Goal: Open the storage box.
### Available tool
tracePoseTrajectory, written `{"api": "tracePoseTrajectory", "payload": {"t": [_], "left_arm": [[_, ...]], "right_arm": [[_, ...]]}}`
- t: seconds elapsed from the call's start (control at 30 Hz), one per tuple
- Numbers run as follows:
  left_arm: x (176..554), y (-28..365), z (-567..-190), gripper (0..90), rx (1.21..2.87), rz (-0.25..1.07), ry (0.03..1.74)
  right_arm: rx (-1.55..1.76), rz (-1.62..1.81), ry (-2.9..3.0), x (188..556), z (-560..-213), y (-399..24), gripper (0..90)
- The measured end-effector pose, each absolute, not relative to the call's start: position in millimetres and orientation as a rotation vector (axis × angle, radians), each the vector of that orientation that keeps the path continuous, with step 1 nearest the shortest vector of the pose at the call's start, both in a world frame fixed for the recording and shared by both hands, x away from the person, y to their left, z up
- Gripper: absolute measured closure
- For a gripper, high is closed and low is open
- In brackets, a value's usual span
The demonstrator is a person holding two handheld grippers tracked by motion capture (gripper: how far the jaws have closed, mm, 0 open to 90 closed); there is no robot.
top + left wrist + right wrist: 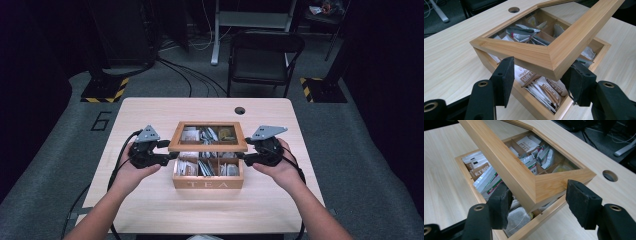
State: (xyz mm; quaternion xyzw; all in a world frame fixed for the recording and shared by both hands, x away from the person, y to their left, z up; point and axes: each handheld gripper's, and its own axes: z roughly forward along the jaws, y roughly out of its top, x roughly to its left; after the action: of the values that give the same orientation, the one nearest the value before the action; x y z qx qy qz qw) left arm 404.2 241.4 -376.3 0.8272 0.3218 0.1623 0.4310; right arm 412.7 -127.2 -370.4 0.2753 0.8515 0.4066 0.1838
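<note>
Tea box [208,182]: wooden, lettered TEA, near the middle of the table [150,200]; compartments hold tea bags [544,90].
Lid [208,136]: glass-paned wooden frame, raised and tilted above the box.
Left claw [170,151]: jaws spread astride the lid's front left corner; whether the pads press it cannot be told.
Right claw [242,150]: jaws spread astride the front right corner, one pad clear of the wood.

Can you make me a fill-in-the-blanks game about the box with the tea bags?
1. The word on the front of the wooden box is ____.
2. The lid is lifted, so the box is partly ____.
3. The compartments hold tea ____.
4. The round hole is in the ____.

Missing words: TEA; open; bags; table.
</note>
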Motion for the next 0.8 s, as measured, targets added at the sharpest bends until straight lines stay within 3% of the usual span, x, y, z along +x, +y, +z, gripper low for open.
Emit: {"api": "tracePoseTrajectory", "payload": {"t": [0.43, 0.57, 0.8], "left_arm": [[413.5, 242.9, -370.0, 42.1, 2.026, 0.485, 0.768], [416.0, 241.8, -364.3, 48.1, 2.038, 0.495, 0.724], [422.7, 239.3, -355.6, 49.1, 2.059, 0.507, 0.729]], "right_arm": [[0.805, 1.170, 2.419, 423.8, -356.4, -128.9, 39.9], [0.798, 1.185, 2.411, 428.0, -353.0, -131.3, 42.5], [0.825, 1.206, 2.396, 436.8, -352.3, -133.1, 44.2]]}}
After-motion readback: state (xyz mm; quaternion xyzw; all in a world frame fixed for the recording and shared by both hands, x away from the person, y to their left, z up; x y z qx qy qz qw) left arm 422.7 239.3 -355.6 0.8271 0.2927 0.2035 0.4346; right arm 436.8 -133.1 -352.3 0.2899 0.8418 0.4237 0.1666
